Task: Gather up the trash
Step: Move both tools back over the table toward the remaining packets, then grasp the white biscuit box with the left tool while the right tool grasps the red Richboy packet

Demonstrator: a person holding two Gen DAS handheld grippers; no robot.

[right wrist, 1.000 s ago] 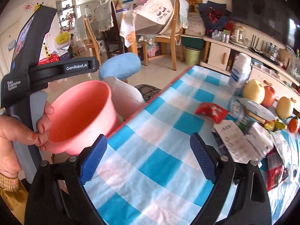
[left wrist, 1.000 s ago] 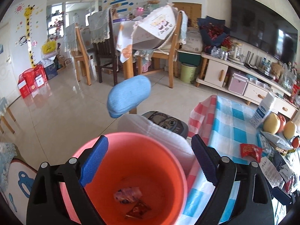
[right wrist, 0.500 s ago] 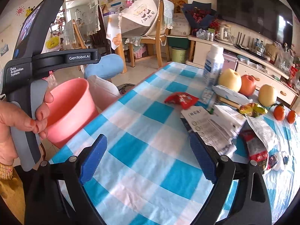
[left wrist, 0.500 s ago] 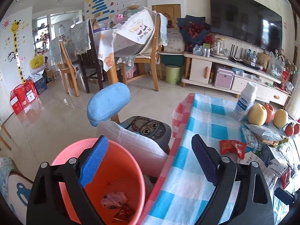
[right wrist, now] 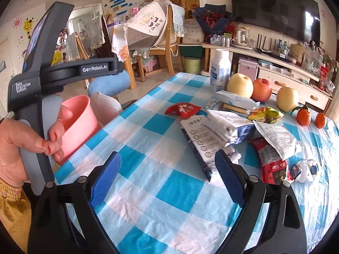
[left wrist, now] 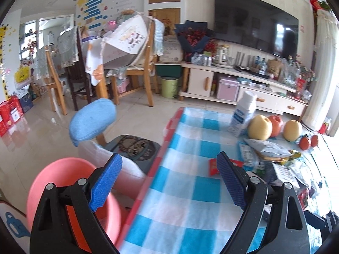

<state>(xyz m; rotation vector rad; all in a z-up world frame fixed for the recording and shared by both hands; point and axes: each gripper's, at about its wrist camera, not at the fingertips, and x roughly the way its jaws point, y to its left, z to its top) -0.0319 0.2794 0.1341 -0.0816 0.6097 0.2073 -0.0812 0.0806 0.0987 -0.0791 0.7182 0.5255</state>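
Between our right gripper's (right wrist: 167,180) spread blue pads (right wrist: 106,180) we see only bare checked tablecloth (right wrist: 148,201); its jaws stand wide and hold nothing. Our left gripper (left wrist: 169,182) is likewise released and empty, and it hangs over the table's left edge, with the pink bin (left wrist: 42,182) at about eight o'clock behind its left finger, beside the table and below its top. A little farther out, at about one o'clock from the right gripper, lies the long printed carton (right wrist: 203,139), its long axis running from near-right to far-left, and beyond that, at twelve o'clock, the red snack wrapper (right wrist: 183,109) lies flat on the cloth. From the left gripper the same red snack wrapper (left wrist: 214,166) sits at about one o'clock, partly hidden by the right finger. We judge the left gripper nearer both the wrapper and the bin. Farthest off, the bottle (right wrist: 220,69) and fruit (right wrist: 240,85) look like keepers, not trash.
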